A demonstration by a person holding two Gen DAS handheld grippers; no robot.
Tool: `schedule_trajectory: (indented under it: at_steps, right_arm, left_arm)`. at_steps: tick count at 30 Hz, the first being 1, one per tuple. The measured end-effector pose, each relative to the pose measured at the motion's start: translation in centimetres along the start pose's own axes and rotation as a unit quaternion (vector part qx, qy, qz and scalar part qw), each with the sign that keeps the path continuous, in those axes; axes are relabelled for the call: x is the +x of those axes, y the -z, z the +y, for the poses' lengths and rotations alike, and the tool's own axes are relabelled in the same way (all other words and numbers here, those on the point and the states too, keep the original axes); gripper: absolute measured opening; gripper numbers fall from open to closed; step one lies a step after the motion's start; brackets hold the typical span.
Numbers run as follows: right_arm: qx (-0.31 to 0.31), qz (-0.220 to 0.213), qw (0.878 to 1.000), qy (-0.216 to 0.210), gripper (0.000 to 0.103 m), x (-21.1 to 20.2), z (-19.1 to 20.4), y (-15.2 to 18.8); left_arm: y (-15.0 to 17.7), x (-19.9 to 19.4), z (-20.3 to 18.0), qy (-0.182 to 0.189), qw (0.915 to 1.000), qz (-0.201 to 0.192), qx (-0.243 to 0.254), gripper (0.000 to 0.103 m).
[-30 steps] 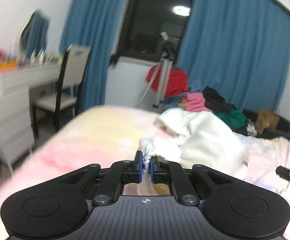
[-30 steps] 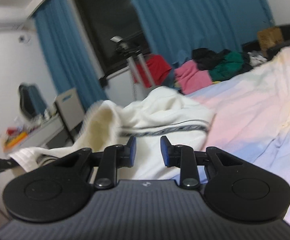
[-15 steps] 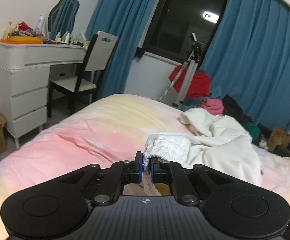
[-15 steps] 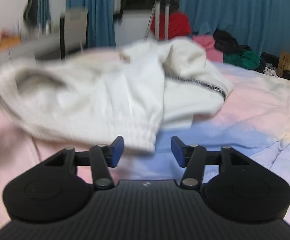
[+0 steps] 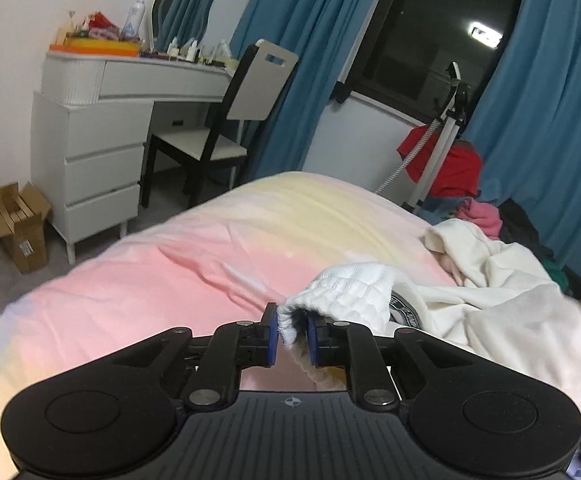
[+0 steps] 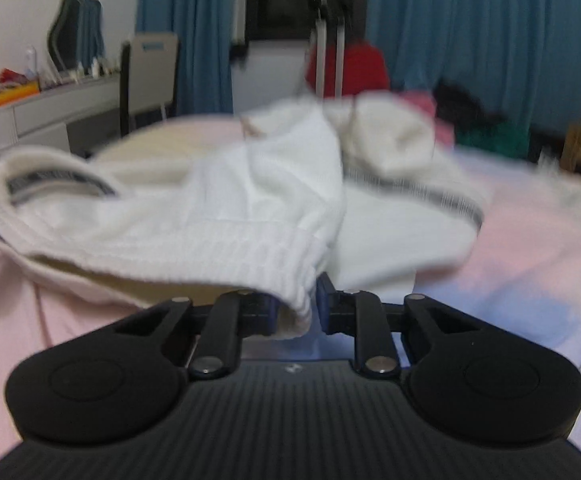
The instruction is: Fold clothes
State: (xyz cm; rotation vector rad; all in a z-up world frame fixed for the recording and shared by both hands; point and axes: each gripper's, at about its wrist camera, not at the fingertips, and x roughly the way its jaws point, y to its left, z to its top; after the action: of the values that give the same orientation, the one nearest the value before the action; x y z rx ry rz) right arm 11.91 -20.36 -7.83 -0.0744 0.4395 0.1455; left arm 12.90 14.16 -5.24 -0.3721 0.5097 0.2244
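Cool indoor light is falling evenly; a ceiling lamp is glaring in the dark window pane. Fisheye edges are bending, and the right wrist view is smearing with motion blur.

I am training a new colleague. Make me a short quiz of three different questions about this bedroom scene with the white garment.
1. True or false: both tongs grip the ribbed hem of the white garment.
2. Multiple choice: the garment lies on A) a chair, B) the pastel bed cover, C) the floor.
3. Fill in: the curtains beside the dark window are ____ in colour.

Key:
1. True: the left tongs and the right tongs each pinch the hem; the right jaws have just been closing on it.
2. B
3. Blue
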Motion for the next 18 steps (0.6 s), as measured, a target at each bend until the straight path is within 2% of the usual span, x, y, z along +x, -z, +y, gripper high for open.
schedule_trajectory:
  at_steps: [4,8,9,13,15,18]
  right_arm:
    - [-0.023,-0.072,0.997,-0.014,0.012,-5.3,1.4,-2.5]
    - [-0.062,-0.074,0.994,-0.058,0.012,-10.0,2.9,-2.8]
    - [-0.071,-0.067,0.993,-0.07,0.012,-10.9,3.3,-2.6]
    - [-0.087,0.033,0.987,-0.134,0.012,-10.5,5.4,0.1]
    - [-0.093,0.073,0.981,-0.152,0.013,-9.5,6.1,1.2]
    - [-0.069,0.105,0.978,-0.164,0.015,-8.3,5.4,1.5]
  left_arm:
    - [-0.2,0.1,0.5,0.003,0.9999,0.003,-0.011,0.018]
    - [-0.3,0.1,0.8,-0.001,0.9999,0.007,-0.013,0.018]
    - [-0.3,0.1,0.8,-0.004,0.9999,0.01,-0.011,0.018]
    - [0.2,0.2,0.8,-0.017,0.9996,0.022,0.006,0.018]
    - [0.4,-0.1,0.8,-0.022,0.9993,0.026,0.013,0.021]
    - [0.6,-1.2,1.2,-0.017,0.9988,0.043,0.013,0.046]
